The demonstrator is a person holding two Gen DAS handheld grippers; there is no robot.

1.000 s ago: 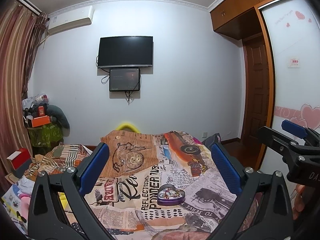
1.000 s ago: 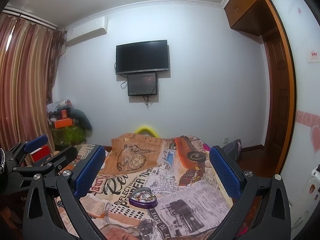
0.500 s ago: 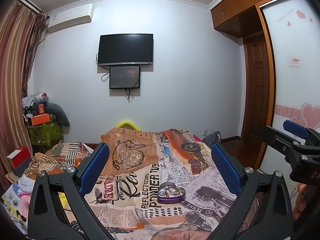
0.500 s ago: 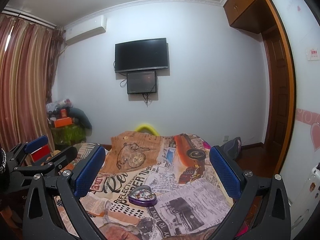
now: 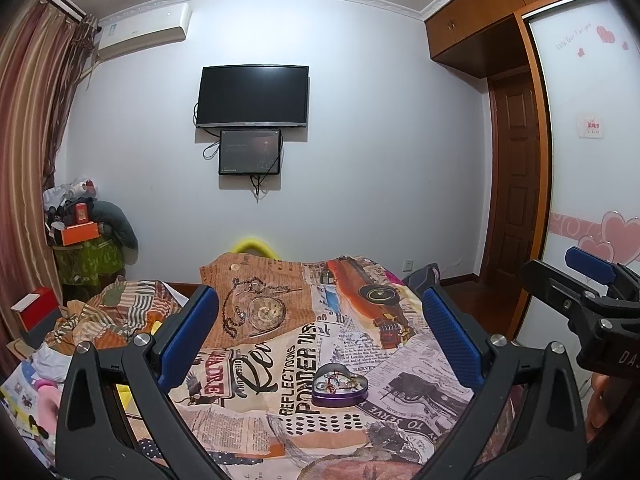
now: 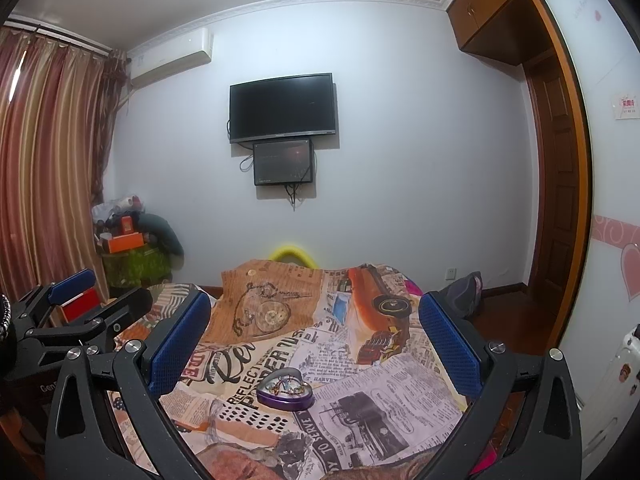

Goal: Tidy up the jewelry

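Observation:
A purple heart-shaped tin (image 5: 340,387) lies open on the printed bedspread (image 5: 304,332), with tangled jewelry inside; it also shows in the right wrist view (image 6: 285,393). My left gripper (image 5: 318,332) is open and empty, held above the bed with the tin below and between its blue pads. My right gripper (image 6: 314,336) is open and empty, also above the bed short of the tin. The right gripper also shows at the right edge of the left wrist view (image 5: 588,280). The left gripper shows at the left of the right wrist view (image 6: 80,300).
A television (image 5: 252,96) and a small screen hang on the far wall. A cluttered stand (image 5: 86,248) and curtains (image 6: 44,168) are at left. A wardrobe and wooden door (image 5: 516,184) are at right. Striped bedding and clutter (image 5: 92,320) lie left of the bed.
Both grippers have tilted slightly downward, so the room sits a little higher in each view. The tin has not moved and both grippers stay open.

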